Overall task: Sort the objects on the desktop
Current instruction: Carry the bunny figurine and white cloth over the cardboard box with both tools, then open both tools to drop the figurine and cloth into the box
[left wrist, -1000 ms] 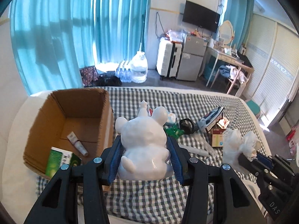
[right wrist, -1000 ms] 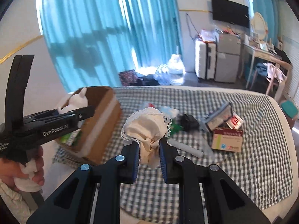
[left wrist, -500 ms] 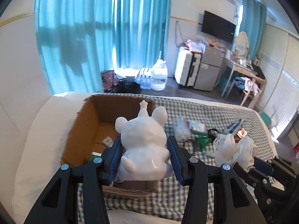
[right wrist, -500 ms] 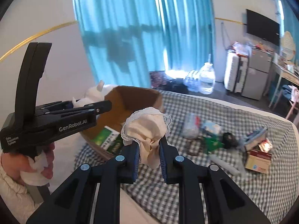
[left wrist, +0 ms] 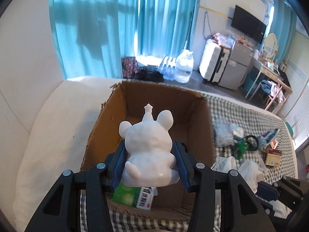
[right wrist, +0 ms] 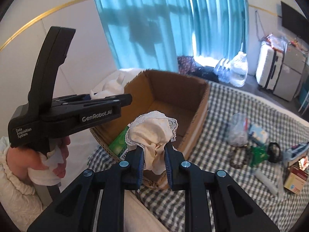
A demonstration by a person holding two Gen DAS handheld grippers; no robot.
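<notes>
White and glossy, the mouse figurine [left wrist: 149, 150] sits clamped between the blue pads of your left gripper [left wrist: 150, 163], held over the open cardboard box [left wrist: 166, 100]. A green packet [left wrist: 127, 195] lies on the box floor at 6 o'clock from the figurine. Your right gripper [right wrist: 154, 161] has its jaws pressed on a cream lace-edged cloth [right wrist: 152, 133] — it hangs above the box's near rim. On the checked cover [right wrist: 212, 148], at 3 o'clock from the box, loose items lie scattered, among them a clear plastic bag [right wrist: 238, 128] and a small carton [right wrist: 294, 177].
</notes>
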